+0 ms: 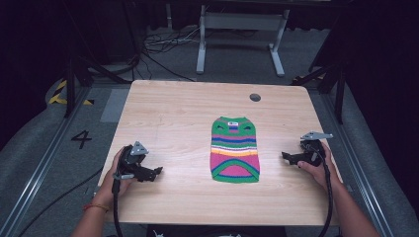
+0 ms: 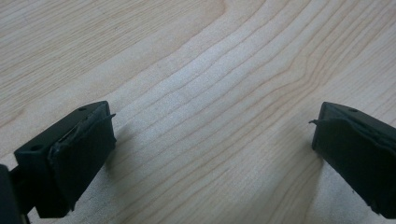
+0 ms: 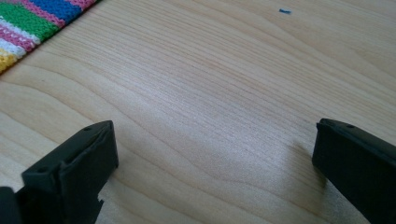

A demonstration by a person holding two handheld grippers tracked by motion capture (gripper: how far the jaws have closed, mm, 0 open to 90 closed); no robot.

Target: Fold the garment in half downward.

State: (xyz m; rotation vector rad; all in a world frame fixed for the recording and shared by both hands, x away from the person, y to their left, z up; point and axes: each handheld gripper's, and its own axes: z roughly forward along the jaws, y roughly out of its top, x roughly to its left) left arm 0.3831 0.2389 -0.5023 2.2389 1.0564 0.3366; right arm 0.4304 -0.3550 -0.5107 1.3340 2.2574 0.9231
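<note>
- Striped knit garment (image 1: 235,149) is lying flat near the middle of the wooden table (image 1: 173,113), neck end pointing away from the person, hem end toward them. It is spread smooth and unfolded, which looks like a layout ready for folding or handling.
- Left gripper (image 1: 157,172) is sitting low on the table's near left, well apart from the garment, held in the person's left hand (image 1: 118,170). Jaws are standing wide apart with nothing between them.
- Right gripper (image 1: 286,156) is hovering near the table's right edge, held in the right hand (image 1: 316,165), tips aiming inward at the garment's right side. Jaws are likewise spread and holding nothing.
- Judgement: both tools are flanking the garment symmetrically, likely so each can take one side at once.
- High view is giving the whole layout: garment outline, both forearms, a dark round hole (image 1: 255,97) in the far tabletop.
- Left gripper view is giving bare wood grain between the two black pads (image 2: 84,149), confirming nothing is being gripped.
- Right gripper view is adding what the high view is too coarse for: the knit texture of the garment's edge (image 3: 32,21) at upper left, apart from the jaws, and a tiny blue speck (image 3: 285,11) on the wood.
</note>
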